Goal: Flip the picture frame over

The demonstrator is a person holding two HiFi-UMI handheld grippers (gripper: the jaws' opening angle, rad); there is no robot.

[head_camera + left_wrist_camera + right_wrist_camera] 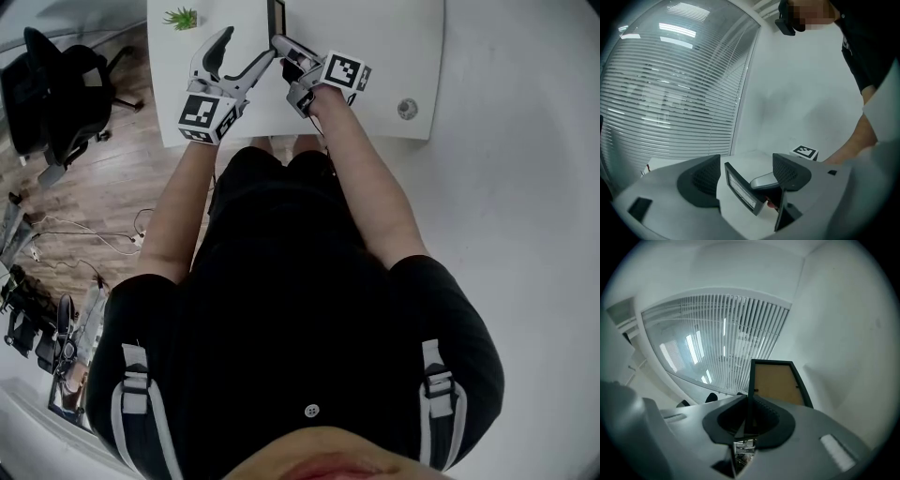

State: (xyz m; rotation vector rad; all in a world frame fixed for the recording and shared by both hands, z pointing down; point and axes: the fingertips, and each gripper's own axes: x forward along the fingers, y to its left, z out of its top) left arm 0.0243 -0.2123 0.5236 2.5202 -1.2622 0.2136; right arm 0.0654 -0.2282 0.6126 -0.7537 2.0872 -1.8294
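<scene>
The picture frame is off the white table and tilted up on edge, dark-rimmed. My right gripper is shut on its rim. In the right gripper view the frame's brown backing rises above the closed jaws of that gripper. My left gripper stands open just left of it. In the left gripper view the glass side of the frame shows between the spread jaws of the left gripper, not pressed by them. The right gripper's finger grips the frame from behind.
A small potted plant stands at the table's far left. A round grey fitting sits near the table's right front. A black office chair and loose cables are on the wood floor at left. Window blinds lie beyond the table.
</scene>
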